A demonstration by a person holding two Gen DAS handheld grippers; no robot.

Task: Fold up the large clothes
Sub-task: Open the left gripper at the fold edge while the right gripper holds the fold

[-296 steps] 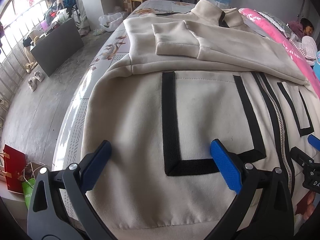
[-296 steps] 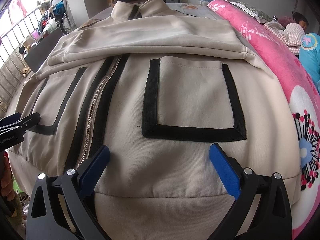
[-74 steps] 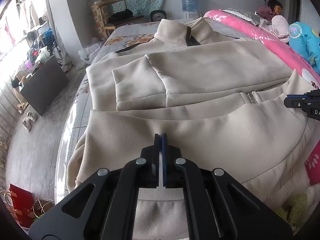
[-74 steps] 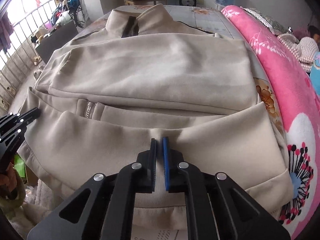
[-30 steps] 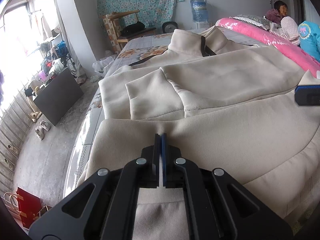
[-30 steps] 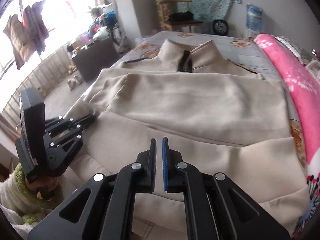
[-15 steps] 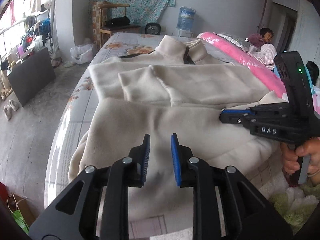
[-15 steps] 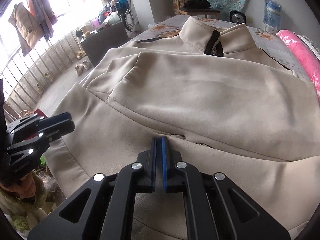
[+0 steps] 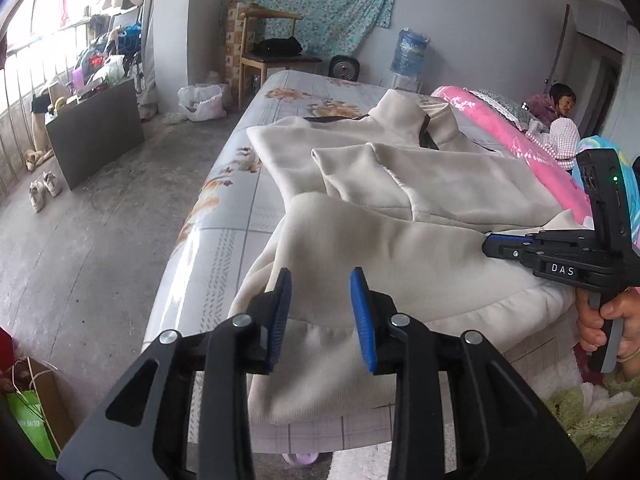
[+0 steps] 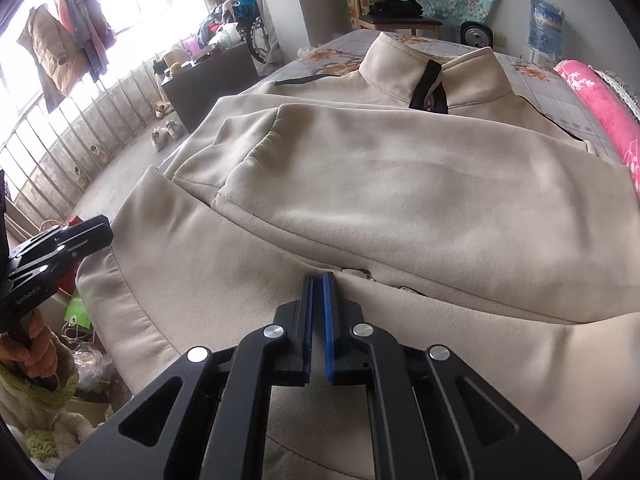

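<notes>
Bedroom in a home, as we read it: floral-sheeted bed (image 9: 256,184), pink quilt (image 9: 520,140), wooden chair (image 9: 272,48), water jug (image 9: 408,52), shoes (image 9: 44,188) on concrete floor.

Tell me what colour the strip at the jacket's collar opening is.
Black, against the beige jacket; the collar strip shows best in the right wrist view.

Wooden chair (image 9: 269,65), water jug (image 9: 409,53), pink blanket (image 9: 532,148), shoes (image 9: 45,188)

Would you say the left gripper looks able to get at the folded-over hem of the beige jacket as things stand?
Probably yes. The left gripper hangs just over the jacket's near edge, jaws opening with nothing gripped and nothing lying between. The right gripper, pinched shut on the jacket's fabric, sits off to the side, clear of that path.
</notes>
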